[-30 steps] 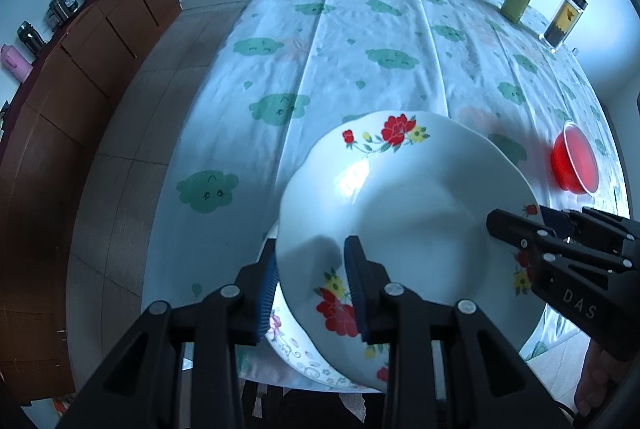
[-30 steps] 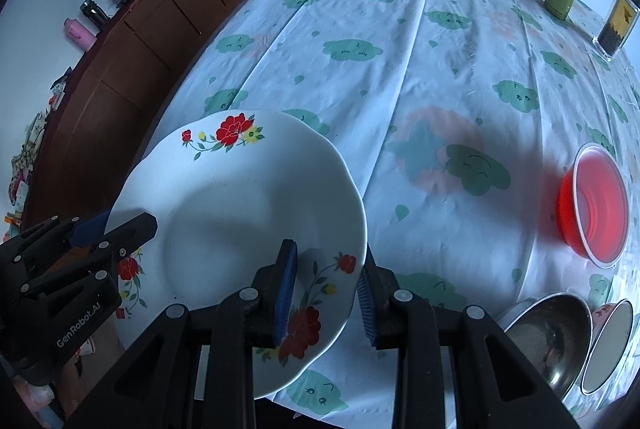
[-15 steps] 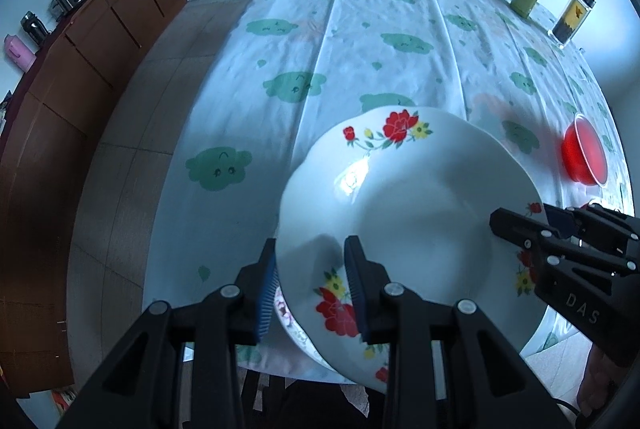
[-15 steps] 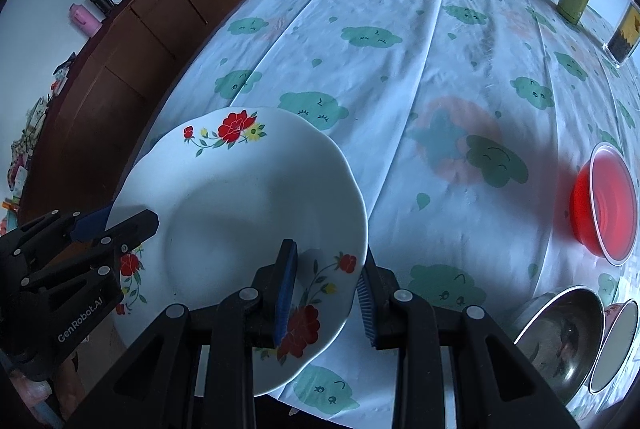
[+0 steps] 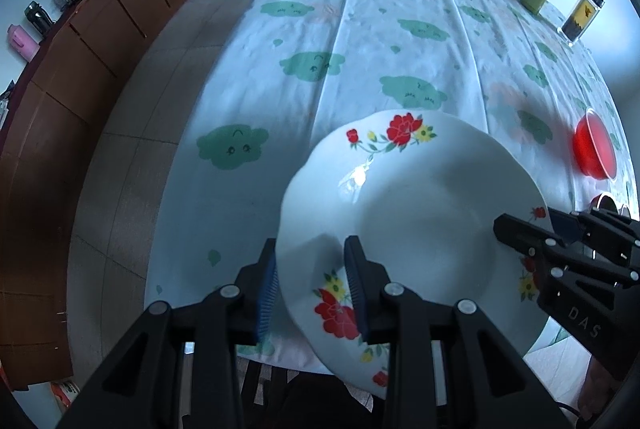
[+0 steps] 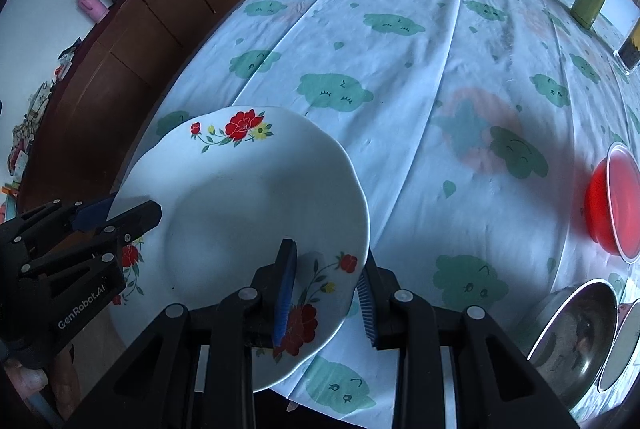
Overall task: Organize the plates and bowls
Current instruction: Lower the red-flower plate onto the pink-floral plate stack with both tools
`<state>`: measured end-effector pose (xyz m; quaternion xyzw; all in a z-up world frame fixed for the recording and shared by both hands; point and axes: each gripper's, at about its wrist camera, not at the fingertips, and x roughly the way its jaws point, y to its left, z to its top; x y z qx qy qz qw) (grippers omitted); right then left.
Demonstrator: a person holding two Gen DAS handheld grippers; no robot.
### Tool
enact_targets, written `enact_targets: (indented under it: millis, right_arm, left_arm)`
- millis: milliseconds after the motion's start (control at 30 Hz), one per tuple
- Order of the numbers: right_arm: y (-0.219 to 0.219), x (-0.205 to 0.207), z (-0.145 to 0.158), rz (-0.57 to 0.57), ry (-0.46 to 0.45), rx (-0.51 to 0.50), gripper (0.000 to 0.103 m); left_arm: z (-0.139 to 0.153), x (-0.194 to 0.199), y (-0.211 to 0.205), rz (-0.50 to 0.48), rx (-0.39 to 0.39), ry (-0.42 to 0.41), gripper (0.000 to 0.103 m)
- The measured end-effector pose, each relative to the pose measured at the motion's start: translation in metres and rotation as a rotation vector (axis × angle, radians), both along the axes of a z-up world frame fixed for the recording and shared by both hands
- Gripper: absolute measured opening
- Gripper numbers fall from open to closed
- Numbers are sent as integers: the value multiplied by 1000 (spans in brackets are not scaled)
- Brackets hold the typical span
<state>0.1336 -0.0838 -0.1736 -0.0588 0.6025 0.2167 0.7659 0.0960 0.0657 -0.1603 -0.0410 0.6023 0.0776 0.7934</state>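
Left wrist view: left gripper (image 5: 312,285), jaws narrowed onto the rim of a white flowered plate (image 5: 408,197) raised over the near edge of the cloud-print tablecloth (image 5: 360,49); right gripper (image 6: 326,293) likewise clamps the opposite rim; red bowl (image 5: 592,149) sits farther right.

plate (image 5: 408,205) | shifted twd near table edge – patterned plate beneath now out of view

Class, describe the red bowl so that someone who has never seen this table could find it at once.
Start at the table with the cloud-print cloth and go to its right-hand side. The red bowl sits there, beyond a steel bowl near the front edge. It is the only translucent red dish.
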Motion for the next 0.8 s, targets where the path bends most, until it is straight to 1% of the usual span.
enact_targets:
  millis: [167,467,667,800]
  right_arm:
    - [1,-3,-5,3,10,-3,32]
    - [9,-8,-5,44,-44,-47,32]
    - [12,-13,-11,57,-28,-43,32]
    - [13,-14,-13,65,-33,-48,32]
  left_arm:
    - [-5,-2,2,5,-9,9,31]
    - [-15,-6,6,13,-29,16,31]
    - [-21,-7,11,24,-28,28,31]
    - [-24,-8,12,29,-36,30,31]
